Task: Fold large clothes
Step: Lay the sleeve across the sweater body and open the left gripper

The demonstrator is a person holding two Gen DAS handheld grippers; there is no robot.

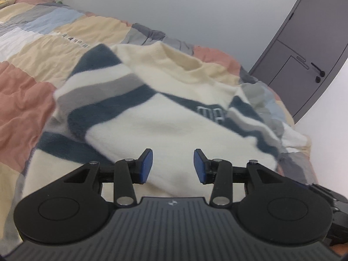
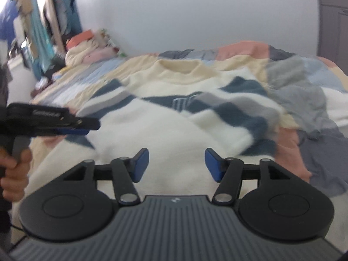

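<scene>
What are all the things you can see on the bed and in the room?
sweater: one, cream with dark blue and grey stripes, lying on the bed, both sleeves folded in over the body
quilt: one, patchwork of pink, cream, grey and pale blue, under the sweater
bedding pile: one heap, cream, pink and orange, far end of the bed
door: one, grey with black handle, right of the bed
hanging clothes: several, blurred, teal and brown, far left
left gripper: black, blue pads, open over the sweater
right gripper: same, open
hand: one, holding the left gripper's handle
</scene>
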